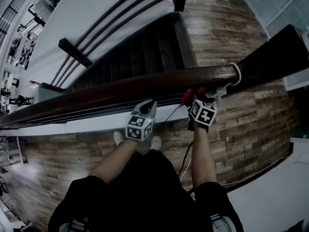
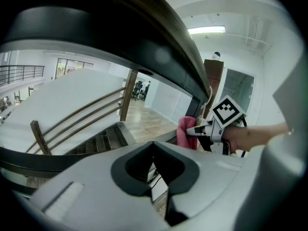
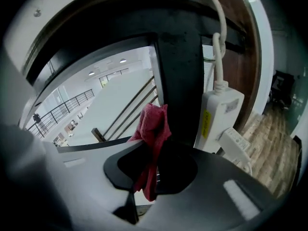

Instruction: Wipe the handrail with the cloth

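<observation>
Legs in dark shorts (image 1: 145,178) fill the bottom of the head view, with pale shoes (image 1: 155,141) on the wooden floor (image 1: 251,120) just beyond. Past them, both grippers reach up toward the dark handrail (image 1: 145,83), which runs from lower left to upper right.

The right gripper (image 1: 194,96) is clamped on the red cloth (image 1: 187,96). The cloth bunches above the jaws and hangs through them, just beside the rail's near edge and close to a dark post (image 3: 178,81). No view settles whether it touches the wood.

The left gripper (image 1: 150,104) is closed on nothing and points at the rail's underside, near the right one.

To wipe well, the cloth probably needs to be lifted onto the rail's top face and pressed flat. It could then be drawn along the grain in long strokes, away from the white cable (image 1: 235,74) looped round the rail and the power adapter (image 3: 219,114) hanging beside the post. Snagging either looks like the main risk.

Both forearms extend forward and slightly up, the right wrist angled toward the post.
</observation>
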